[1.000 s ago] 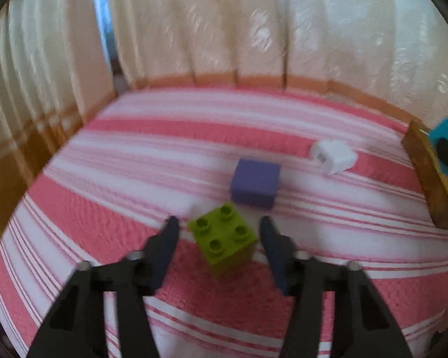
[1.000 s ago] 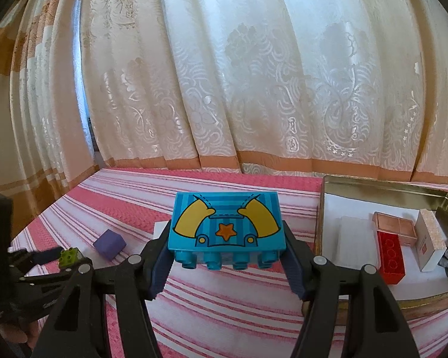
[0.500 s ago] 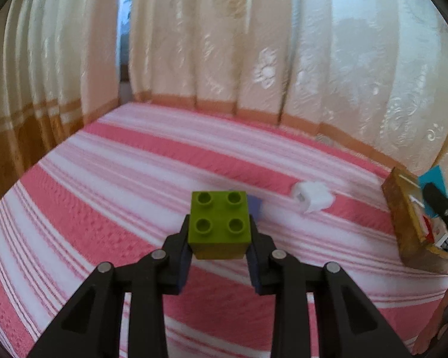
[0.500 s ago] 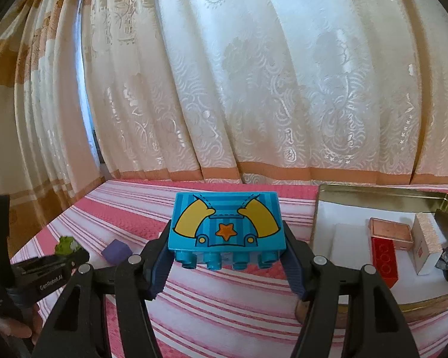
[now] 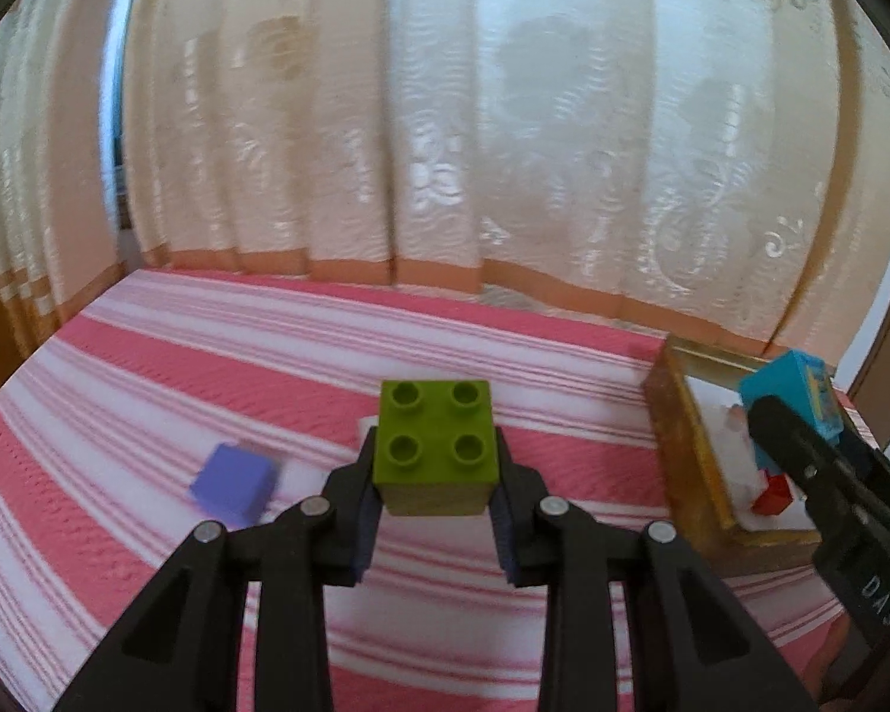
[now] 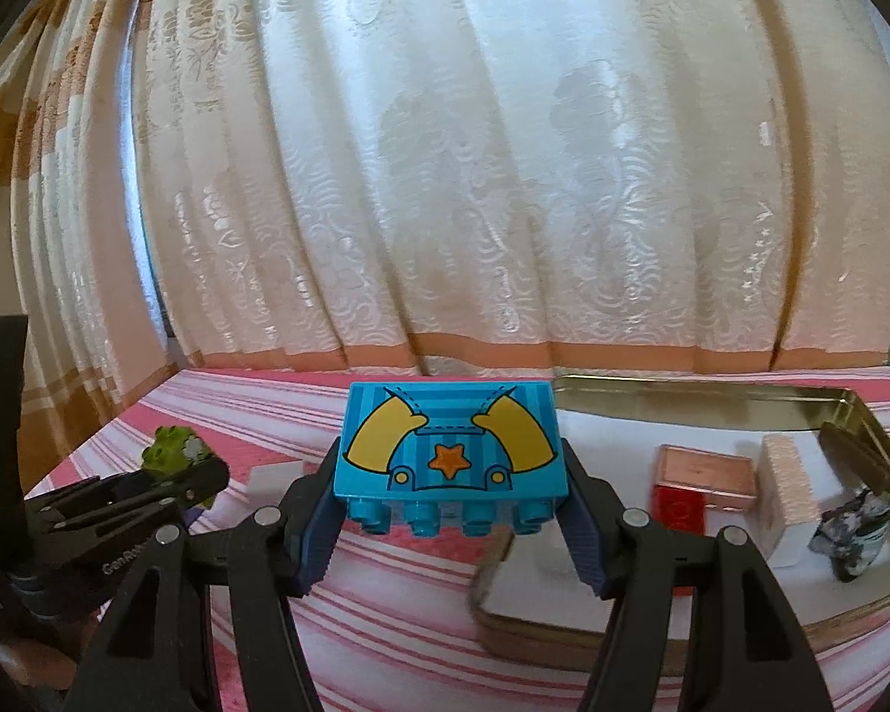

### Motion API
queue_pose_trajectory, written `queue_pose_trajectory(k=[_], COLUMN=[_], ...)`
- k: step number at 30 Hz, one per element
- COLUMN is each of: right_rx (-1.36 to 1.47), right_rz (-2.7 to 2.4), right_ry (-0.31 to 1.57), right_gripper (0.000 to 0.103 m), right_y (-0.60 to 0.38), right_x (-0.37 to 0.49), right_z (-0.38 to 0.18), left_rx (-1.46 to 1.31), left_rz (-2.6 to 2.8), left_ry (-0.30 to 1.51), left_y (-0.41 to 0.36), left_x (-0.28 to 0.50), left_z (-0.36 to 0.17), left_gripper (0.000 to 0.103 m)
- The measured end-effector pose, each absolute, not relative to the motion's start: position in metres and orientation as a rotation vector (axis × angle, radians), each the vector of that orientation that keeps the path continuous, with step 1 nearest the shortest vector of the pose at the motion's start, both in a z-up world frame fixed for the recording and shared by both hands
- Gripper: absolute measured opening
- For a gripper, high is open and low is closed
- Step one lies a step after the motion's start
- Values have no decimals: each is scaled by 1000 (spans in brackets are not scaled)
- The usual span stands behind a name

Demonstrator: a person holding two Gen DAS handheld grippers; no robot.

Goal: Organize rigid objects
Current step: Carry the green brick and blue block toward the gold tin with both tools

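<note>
Left gripper (image 5: 436,510) clamped on a green brick (image 5: 436,445), studs up, held above the striped cloth (image 5: 148,391). Fingers (image 5: 359,510) press both sides of the brick. Right gripper (image 6: 451,528) clamped on a blue brick (image 6: 451,451), studs pointing toward the camera, printed face up with yellow sleeves and an orange star; lifted off the surface.

Left view, on the cloth just left of the gripper: purple block (image 5: 234,483), blurred, lying flat. Behind the green brick a small white thing peeks out, mostly hidden. To the right, a gold tin (image 5: 682,463) sits on the cloth; the right gripper with its blue brick hangs over the tin's near edge.

Right view: tin open, white lining. Inside it a red brick (image 6: 679,510) with a copper-colored flat box (image 6: 706,471) touching it from behind, a pale upright box (image 6: 789,492) just right of those, and a dark grey crumpled item (image 6: 851,534) by the right wall, can't tell what it is. Left gripper visible at far left, green brick in its tips.

Far back: cream patterned curtain (image 6: 504,178) with an orange band along the bottom.
</note>
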State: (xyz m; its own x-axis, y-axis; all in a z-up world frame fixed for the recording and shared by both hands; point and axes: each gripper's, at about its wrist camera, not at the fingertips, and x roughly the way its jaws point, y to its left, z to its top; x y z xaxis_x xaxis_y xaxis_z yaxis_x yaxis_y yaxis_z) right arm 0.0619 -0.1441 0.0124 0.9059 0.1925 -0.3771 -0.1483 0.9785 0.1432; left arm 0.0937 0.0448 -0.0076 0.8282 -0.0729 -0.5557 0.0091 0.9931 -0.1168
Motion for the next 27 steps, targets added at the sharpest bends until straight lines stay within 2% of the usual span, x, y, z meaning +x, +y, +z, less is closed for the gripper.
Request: queue_pose_trajectory(k=[27], right_rx=[138], right_rz=[-1], right_ry=[368], right_gripper=[66], right_y=[-239], right_x=[62], right_z=[17], left_rx=[-31], left_rz=[-196], left_ry=[549], left_y=[-77], left_x=[112], left_z=[8], left_gripper=[30])
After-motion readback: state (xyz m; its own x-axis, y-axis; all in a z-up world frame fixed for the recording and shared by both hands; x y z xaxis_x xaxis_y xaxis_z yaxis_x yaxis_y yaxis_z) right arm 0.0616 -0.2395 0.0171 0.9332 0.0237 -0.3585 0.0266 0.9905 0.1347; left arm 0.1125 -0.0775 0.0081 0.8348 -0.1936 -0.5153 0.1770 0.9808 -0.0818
